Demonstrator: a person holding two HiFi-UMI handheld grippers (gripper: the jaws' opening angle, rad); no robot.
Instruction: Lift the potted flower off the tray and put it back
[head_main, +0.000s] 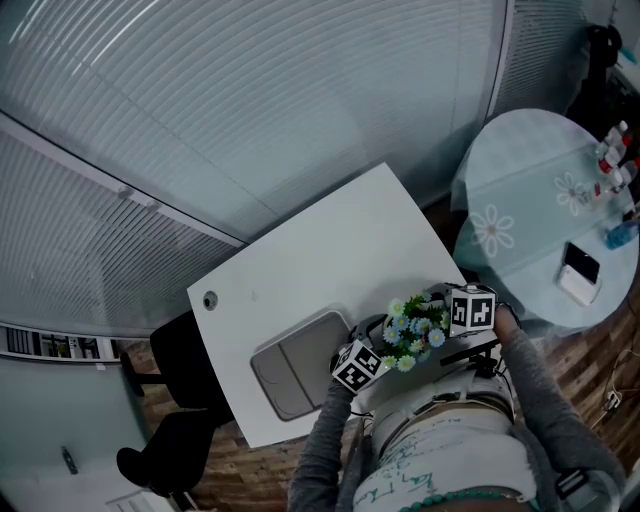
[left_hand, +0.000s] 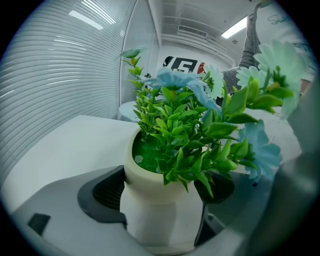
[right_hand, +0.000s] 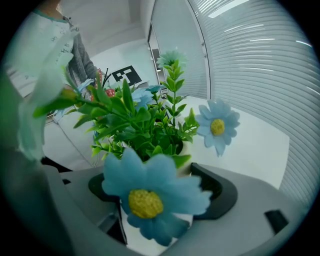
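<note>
The potted flower (head_main: 415, 325) is a white pot with green leaves and pale blue daisies. In the head view it sits to the right of the grey tray (head_main: 300, 365), over the white table's near edge, close to the person's body. My left gripper (head_main: 383, 348) grips it from the left and my right gripper (head_main: 447, 322) from the right. In the left gripper view the pot (left_hand: 150, 210) fills the gap of the left gripper (left_hand: 160, 195), both pads against its neck. In the right gripper view a blue daisy (right_hand: 150, 200) hides most of the pot inside the right gripper (right_hand: 157, 192).
The white table (head_main: 330, 250) has a round cable hole (head_main: 209, 299) near its left edge. A round table with a pale floral cloth (head_main: 540, 215) stands at the right, bearing bottles and a small white box. A black chair (head_main: 175, 420) stands at the lower left. Window blinds run along the far side.
</note>
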